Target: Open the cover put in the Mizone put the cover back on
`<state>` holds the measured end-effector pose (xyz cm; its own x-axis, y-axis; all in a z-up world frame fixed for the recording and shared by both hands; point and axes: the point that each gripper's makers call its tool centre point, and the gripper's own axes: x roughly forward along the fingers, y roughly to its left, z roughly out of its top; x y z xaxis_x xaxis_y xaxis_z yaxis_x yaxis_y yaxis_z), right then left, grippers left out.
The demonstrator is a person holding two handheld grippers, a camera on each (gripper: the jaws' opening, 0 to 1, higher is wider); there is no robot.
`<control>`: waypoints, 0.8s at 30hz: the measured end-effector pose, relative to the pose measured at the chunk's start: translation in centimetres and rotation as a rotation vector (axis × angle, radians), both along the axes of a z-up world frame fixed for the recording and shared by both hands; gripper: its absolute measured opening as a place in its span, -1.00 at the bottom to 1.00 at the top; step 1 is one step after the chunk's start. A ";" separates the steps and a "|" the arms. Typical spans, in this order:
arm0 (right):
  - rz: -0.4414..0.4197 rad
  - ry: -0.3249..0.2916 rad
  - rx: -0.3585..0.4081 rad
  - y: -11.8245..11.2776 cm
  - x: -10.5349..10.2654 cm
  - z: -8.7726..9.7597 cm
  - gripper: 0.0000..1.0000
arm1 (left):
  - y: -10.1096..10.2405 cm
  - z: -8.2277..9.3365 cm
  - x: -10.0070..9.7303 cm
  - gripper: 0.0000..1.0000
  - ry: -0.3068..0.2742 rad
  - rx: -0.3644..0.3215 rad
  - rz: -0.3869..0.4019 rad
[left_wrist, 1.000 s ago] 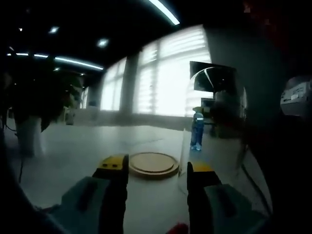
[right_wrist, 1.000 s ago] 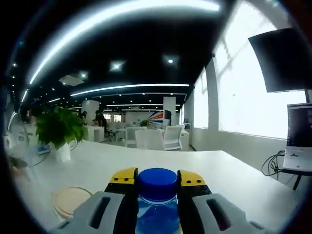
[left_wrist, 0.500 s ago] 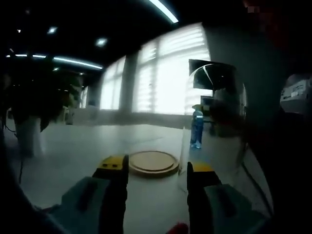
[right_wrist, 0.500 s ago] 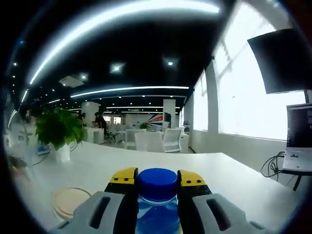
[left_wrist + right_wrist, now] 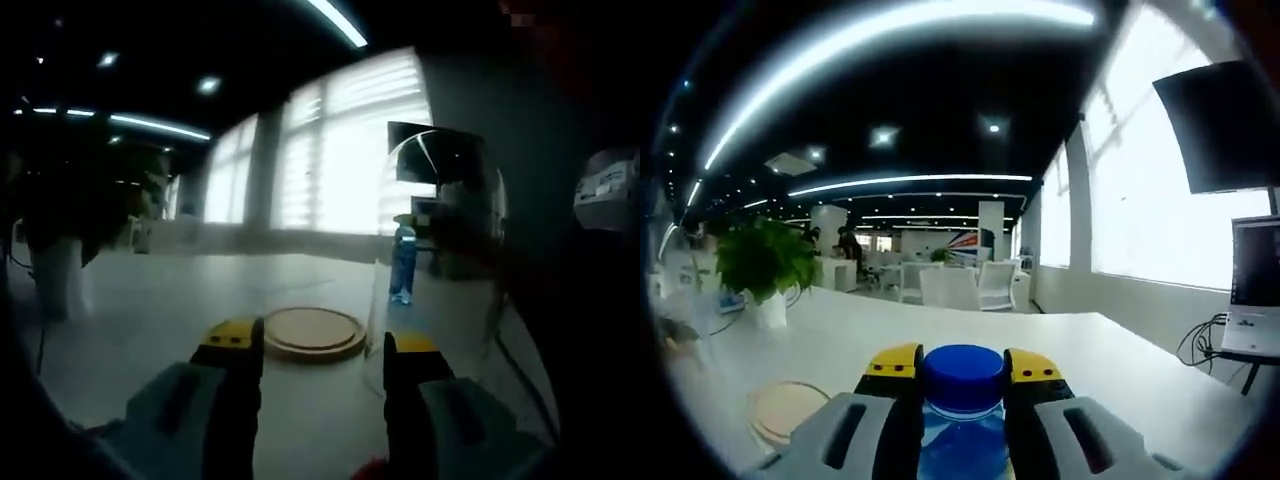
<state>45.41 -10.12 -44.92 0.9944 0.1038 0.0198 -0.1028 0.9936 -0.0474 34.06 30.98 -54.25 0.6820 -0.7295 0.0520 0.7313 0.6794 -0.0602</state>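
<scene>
Gripping the Mizone bottle (image 5: 962, 400) between its jaws, the right gripper (image 5: 962, 372) nears the wooden base (image 5: 782, 412) lower-left; lower it upright, centred. The left gripper (image 5: 322, 350), jaws apart, frames the lifted glass cover (image 5: 440, 250).

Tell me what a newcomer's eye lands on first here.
First, the blue-capped Mizone bottle clamped in the right tool, low and central in the right gripper view. Next, the round wooden base on the white table just ahead of the left tool, with the clear glass cover beside it.
</scene>
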 end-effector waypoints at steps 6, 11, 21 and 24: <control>-0.003 0.011 0.012 0.4 0.1 -0.1 -0.50 | 0.1 0.1 0.0 -0.20 0.000 -0.009 0.002; -0.005 0.009 0.017 0.2 0.1 -0.1 -0.50 | 0.2 0.0 0.1 -0.21 0.005 -0.007 0.004; 0.008 0.009 -0.003 1.2 0.0 0.0 -0.50 | 0.0 -0.2 0.0 -0.21 0.007 0.001 -0.002; 0.008 0.016 -0.015 1.4 0.1 -0.1 -0.51 | 0.1 -0.1 0.1 -0.21 0.007 -0.006 0.003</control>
